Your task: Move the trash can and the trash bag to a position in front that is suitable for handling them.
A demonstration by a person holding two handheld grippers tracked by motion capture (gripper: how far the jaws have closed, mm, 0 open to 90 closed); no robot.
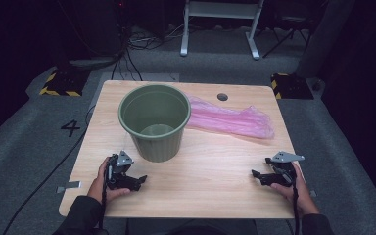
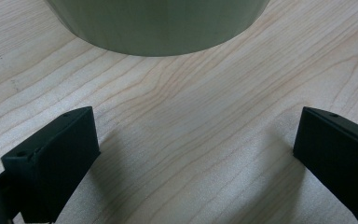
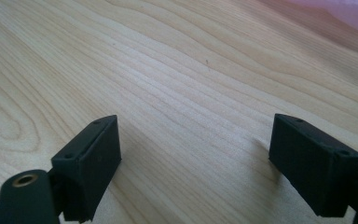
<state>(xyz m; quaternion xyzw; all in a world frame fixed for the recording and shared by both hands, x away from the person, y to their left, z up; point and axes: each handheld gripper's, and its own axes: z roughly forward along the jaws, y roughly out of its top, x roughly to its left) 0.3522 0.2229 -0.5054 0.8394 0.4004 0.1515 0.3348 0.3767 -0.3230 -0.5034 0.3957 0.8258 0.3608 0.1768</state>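
Both tongs, left (image 1: 138, 180) and right (image 1: 257, 175), are rested low on the counter (image 1: 215, 166), spread and empty, near the green bin (image 1: 155, 122).

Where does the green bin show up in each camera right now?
High view: green bin stands upright left of centre, pink bag to its right.
Left gripper view: its lower wall spans the top edge.
Right gripper view: not in it.
Shared landmark: the wooden table.
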